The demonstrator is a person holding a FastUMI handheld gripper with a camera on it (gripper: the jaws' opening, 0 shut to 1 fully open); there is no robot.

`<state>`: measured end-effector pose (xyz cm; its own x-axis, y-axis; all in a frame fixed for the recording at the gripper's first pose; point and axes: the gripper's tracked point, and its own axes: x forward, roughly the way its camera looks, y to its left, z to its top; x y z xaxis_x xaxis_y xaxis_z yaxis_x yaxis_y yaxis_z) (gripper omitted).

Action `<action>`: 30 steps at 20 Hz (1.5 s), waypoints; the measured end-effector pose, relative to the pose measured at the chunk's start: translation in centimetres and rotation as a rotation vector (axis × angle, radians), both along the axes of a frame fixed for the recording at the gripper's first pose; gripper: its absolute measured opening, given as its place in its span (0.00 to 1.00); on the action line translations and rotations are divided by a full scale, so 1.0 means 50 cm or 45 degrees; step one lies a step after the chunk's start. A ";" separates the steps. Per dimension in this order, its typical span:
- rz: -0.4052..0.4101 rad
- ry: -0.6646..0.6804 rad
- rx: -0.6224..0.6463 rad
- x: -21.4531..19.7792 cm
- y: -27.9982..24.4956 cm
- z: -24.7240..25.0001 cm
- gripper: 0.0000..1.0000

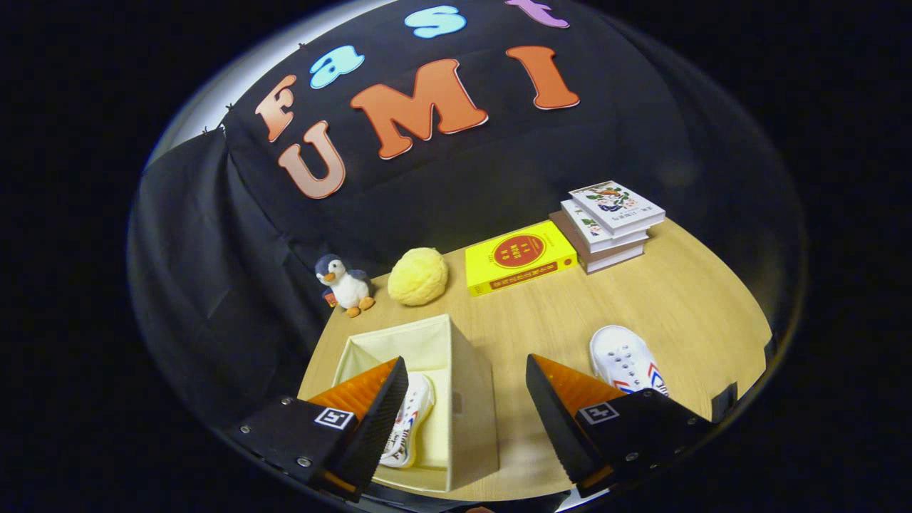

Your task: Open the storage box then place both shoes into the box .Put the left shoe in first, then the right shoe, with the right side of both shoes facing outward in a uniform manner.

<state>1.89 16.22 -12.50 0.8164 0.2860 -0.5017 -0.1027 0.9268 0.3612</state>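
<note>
Gripper (467,399) spread wide, fingers gripping nothing — bare tabletop (541,320) and the near corner of the storage box (467,399) showing in the gap between them; storage box open-topped, pale cream fabric, standing just ahead of and partly under the left finger; one white shoe (407,420) with red and blue side marks already lying inside on the box floor, half hidden behind that finger (by the task order, probably the left shoe; impossible to confirm from here). Second white shoe (628,363) out on the table, just beyond the right finger and to the right of the box, well clear of the box wall; toe pointing away from the gripper, heel end hidden behind the finger, so long axis roughly in line with the fingers rather than across them. Likely next: swing right toward that shoe — a turn of the wrist may be needed to close across its narrow width. Further back, unrelated: toy penguin (345,283), yellow fluffy ball (418,276), yellow book (519,256), stack of books (609,224).
</note>
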 end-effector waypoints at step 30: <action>0.122 0.468 -0.245 0.024 -0.329 -0.439 0.38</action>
<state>3.07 -0.22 -34.43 0.5473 0.2247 -0.8062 -0.0881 0.9734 0.2115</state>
